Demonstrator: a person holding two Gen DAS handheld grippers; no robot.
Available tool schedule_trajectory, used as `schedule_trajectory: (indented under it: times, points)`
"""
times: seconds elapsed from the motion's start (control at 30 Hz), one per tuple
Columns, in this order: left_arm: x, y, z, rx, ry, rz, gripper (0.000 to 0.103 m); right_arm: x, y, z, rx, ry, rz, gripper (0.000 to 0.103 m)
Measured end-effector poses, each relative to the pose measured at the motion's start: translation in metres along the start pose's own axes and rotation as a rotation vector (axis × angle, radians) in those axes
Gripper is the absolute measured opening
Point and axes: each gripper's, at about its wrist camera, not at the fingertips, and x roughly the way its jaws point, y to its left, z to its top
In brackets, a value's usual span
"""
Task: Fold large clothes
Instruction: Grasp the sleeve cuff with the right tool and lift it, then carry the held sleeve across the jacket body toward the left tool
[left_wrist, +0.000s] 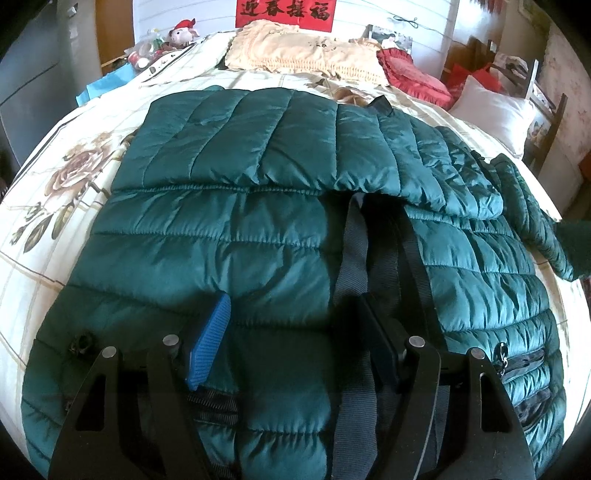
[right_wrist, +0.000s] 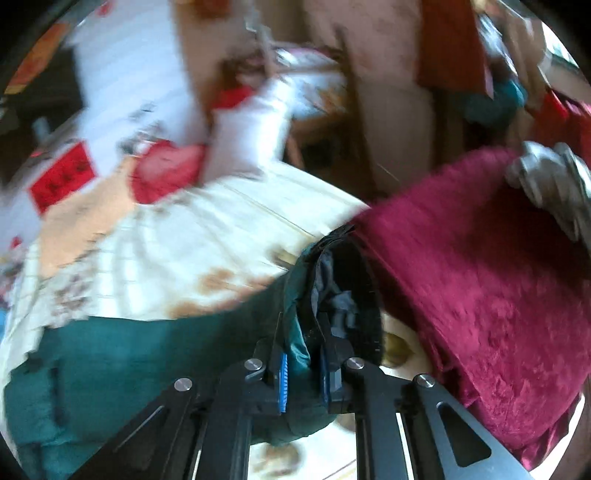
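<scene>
A dark green quilted puffer jacket (left_wrist: 229, 229) lies flat on the bed, one sleeve folded across its chest, black zipper bands down the middle. My left gripper (left_wrist: 295, 314) is open, its blue-padded fingers (left_wrist: 210, 343) resting on the jacket's lower front. In the blurred right wrist view my right gripper (right_wrist: 304, 365) is shut on a fold of the green jacket (right_wrist: 299, 350) near a sleeve cuff with dark lining (right_wrist: 347, 295), held above the bed.
The bed has a cream floral sheet (left_wrist: 62, 177). Pillows (left_wrist: 306, 51), a red cushion (left_wrist: 413, 74) and a white pillow (left_wrist: 495, 118) lie at the head. A stuffed toy and clutter (left_wrist: 166, 40) sit far left. A crimson velvet sleeve (right_wrist: 480, 288) fills the right.
</scene>
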Motion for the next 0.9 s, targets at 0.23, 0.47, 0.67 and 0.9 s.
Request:
schedule_trajectory:
  times: [0.23,0.47,0.67,0.9]
  points:
    - [-0.016,0.004,0.002,0.004,-0.031,0.011,0.071,-0.062,0.096,0.004,-0.184,-0.057,0.189,0.012]
    - [-0.03,0.019,0.005,-0.011,-0.065,0.021,0.071,-0.079,0.202,-0.031,-0.35,-0.012,0.359,0.012]
    - [-0.039,0.035,0.007,-0.027,-0.088,0.038,0.071,-0.09,0.293,-0.064,-0.473,0.042,0.483,0.012]
    - [-0.044,0.061,0.008,-0.067,-0.092,0.038,0.071,-0.084,0.379,-0.102,-0.566,0.112,0.586,0.012]
